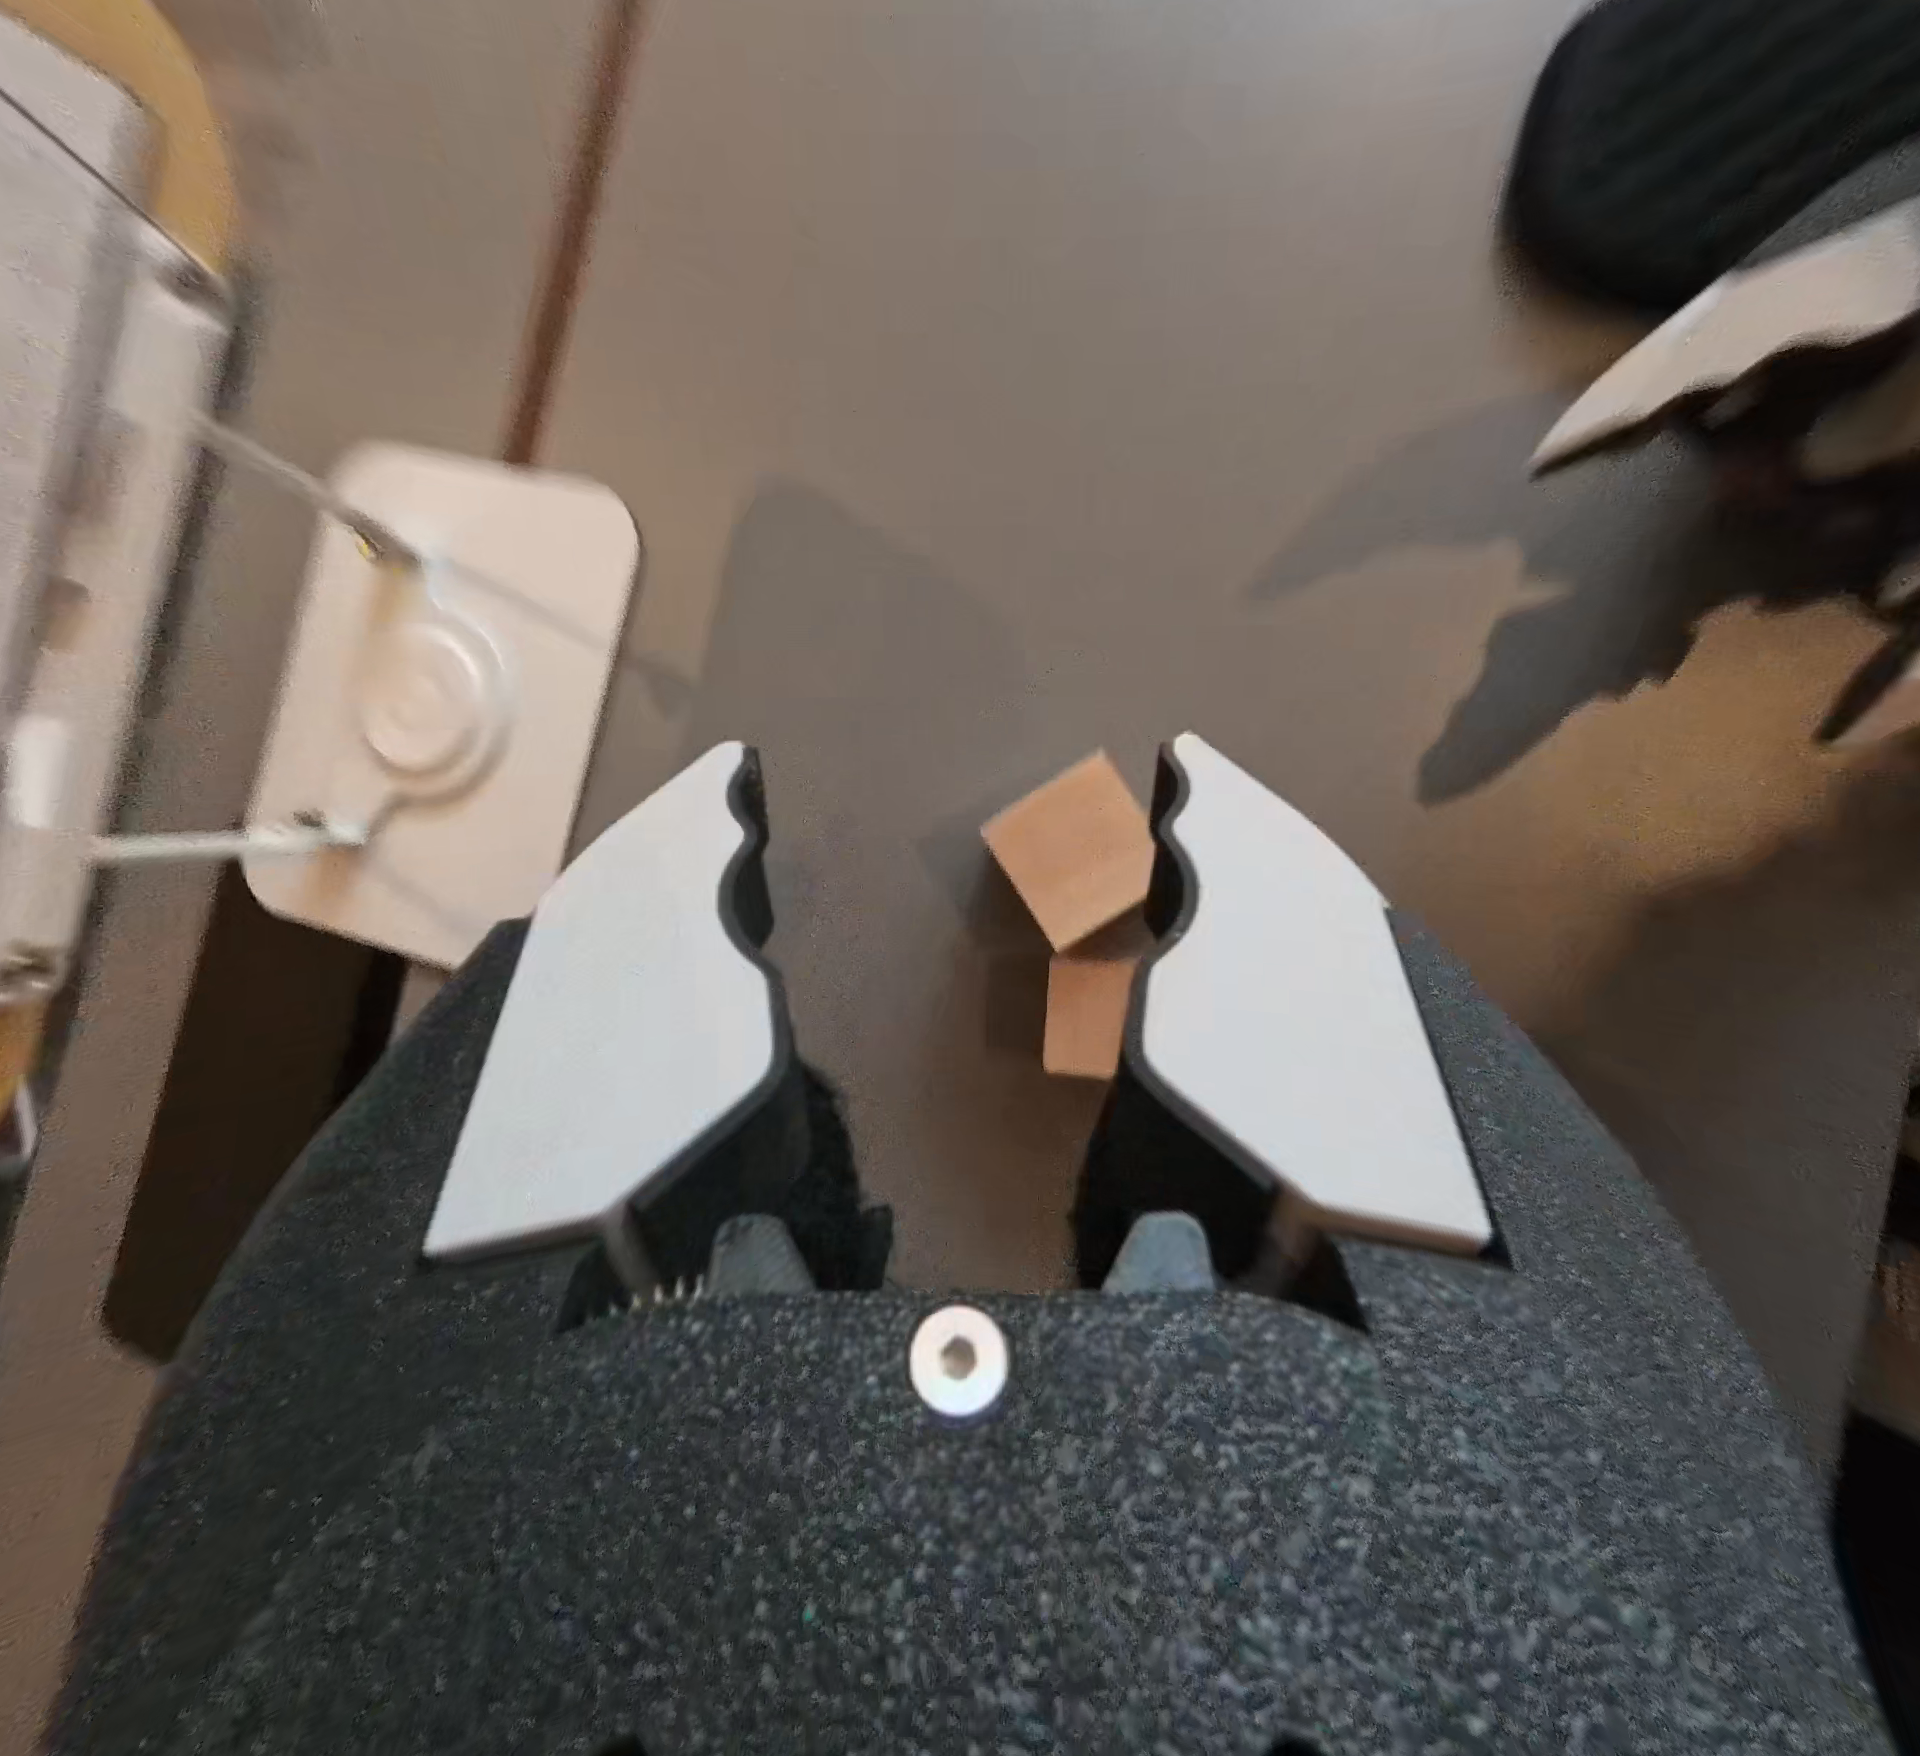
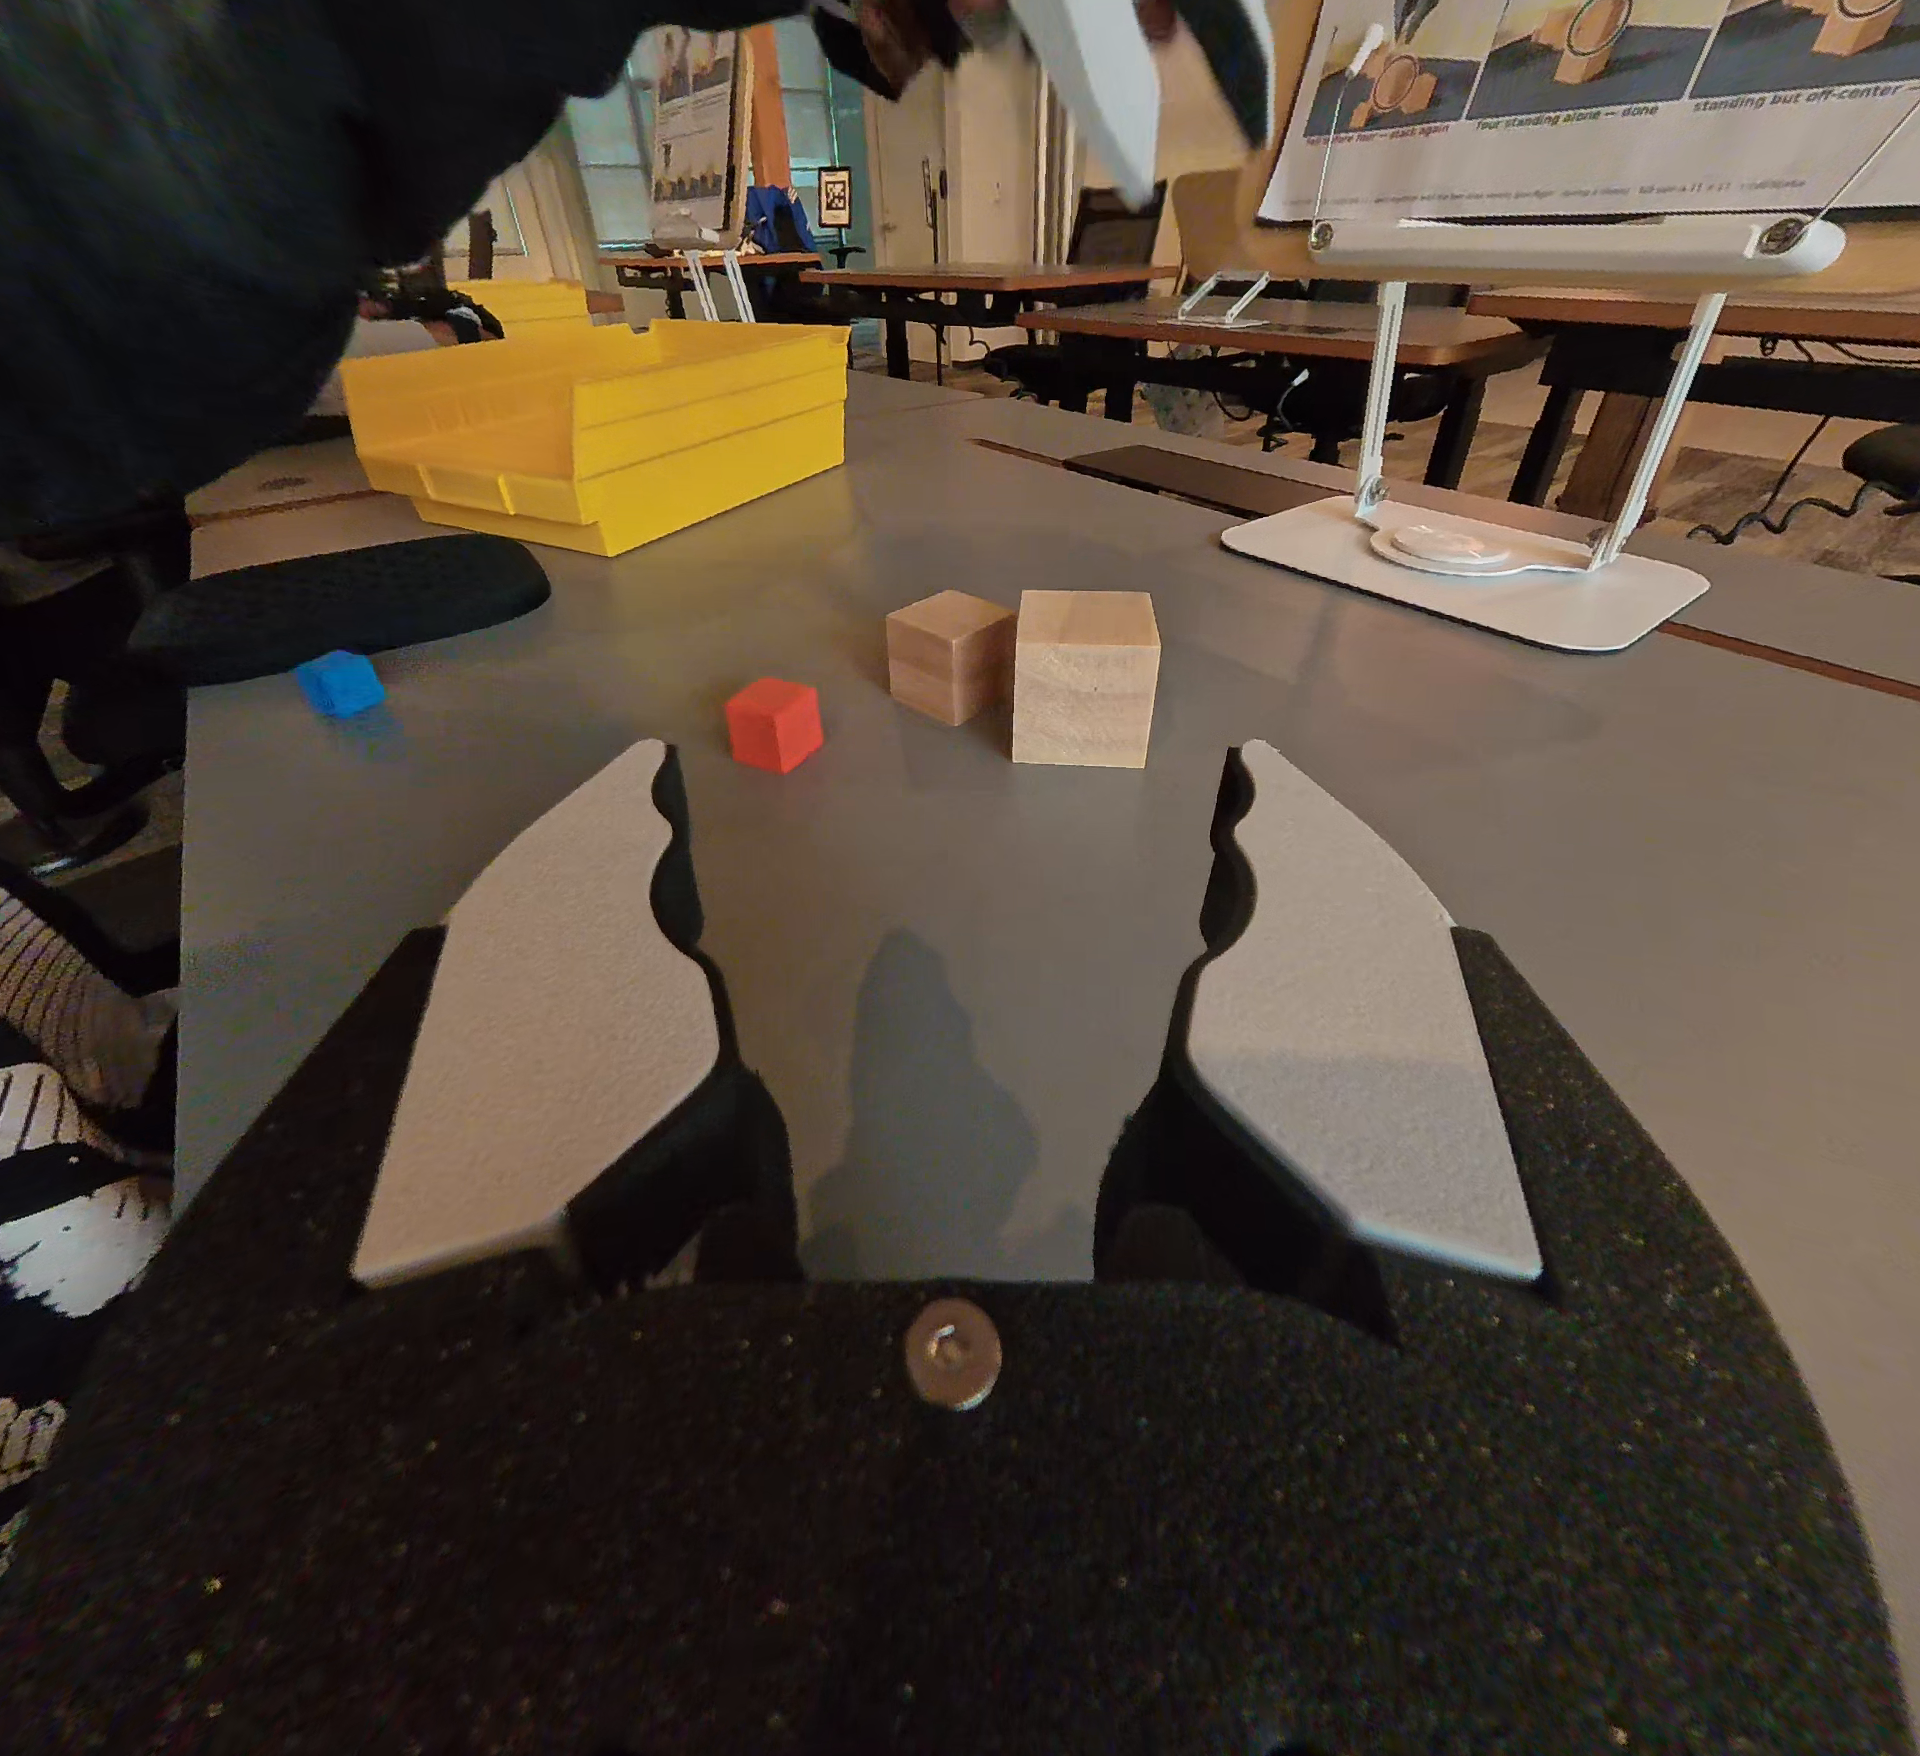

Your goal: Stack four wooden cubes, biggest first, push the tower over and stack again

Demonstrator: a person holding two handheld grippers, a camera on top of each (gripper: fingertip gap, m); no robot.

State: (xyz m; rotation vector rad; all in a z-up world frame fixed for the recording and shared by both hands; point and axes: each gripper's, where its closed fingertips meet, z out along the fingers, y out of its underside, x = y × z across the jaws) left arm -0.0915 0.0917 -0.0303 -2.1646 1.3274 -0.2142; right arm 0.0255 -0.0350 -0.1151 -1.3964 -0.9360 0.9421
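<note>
Grey desk (image 2: 1351, 875) is carrying two wooden cubes (image 2: 1085, 676) touching side by side, with a red cube (image 2: 774, 724) near them and a blue cube (image 2: 339, 683) farther left. Right tool (image 2: 945, 771) is hovering low before them, spread wide and empty. Left tool (image 1: 961, 771) is hanging above the cubes, also wide and holding nothing.

Count on grey table (image 2: 1351, 875): four cubes, namely two plain wooden cubes, larger (image 2: 1084, 676) touching smaller (image 2: 948, 655) at its 9 o'clock; one red cube (image 2: 773, 724); one blue cube (image 2: 339, 683). Two nested yellow bins (image 2: 603, 433). One white document stand (image 2: 1475, 563).
</note>
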